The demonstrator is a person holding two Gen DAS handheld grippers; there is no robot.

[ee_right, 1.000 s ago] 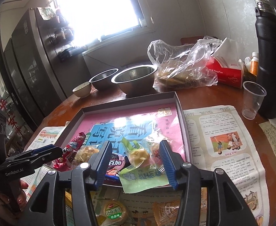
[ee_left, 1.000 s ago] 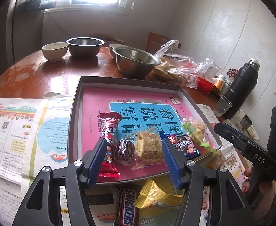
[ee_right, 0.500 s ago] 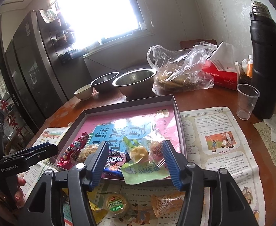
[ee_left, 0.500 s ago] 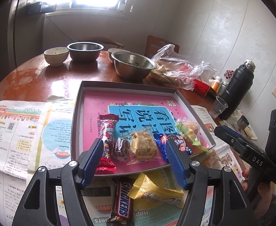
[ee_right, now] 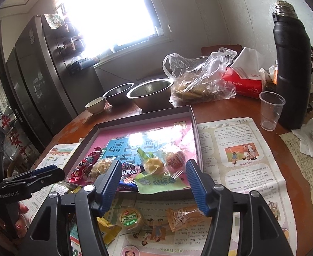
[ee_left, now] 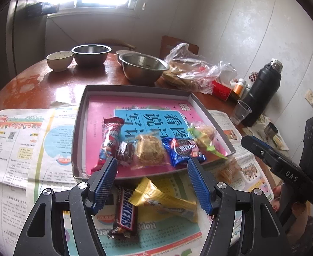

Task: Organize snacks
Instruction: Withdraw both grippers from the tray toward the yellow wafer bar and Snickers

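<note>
A: Start on the left; what sits in front of the left tongs (ee_left: 152, 183)?

B: The chocolate bar (ee_left: 125, 213) on the newspaper (ee_left: 17, 149), just short of the tray (ee_left: 79, 128); its long axis runs away from the camera, roughly in line with the fingers; it lies below and between them, toward the left finger; the yellow packet (ee_left: 165, 200) lies just beside it, slanting off to the right. The jaws stand wide, with nothing gripped.

A: And the right tongs (ee_right: 154, 181)?

B: Their jaws are opening, with nothing pressed between them; the round green-label snack (ee_right: 130, 218) and the orange packet (ee_right: 184, 214) lie on the paper below them, the orange one crosswise under the right finger.

A: So which hand takes what?

B: My guess: the left is nearer the chocolate bar, and would close across its width; the right is nearer the orange packet; both still sit outside the tray, where a row of snacks (ee_left: 150, 149) already lies along the near wall.
</note>
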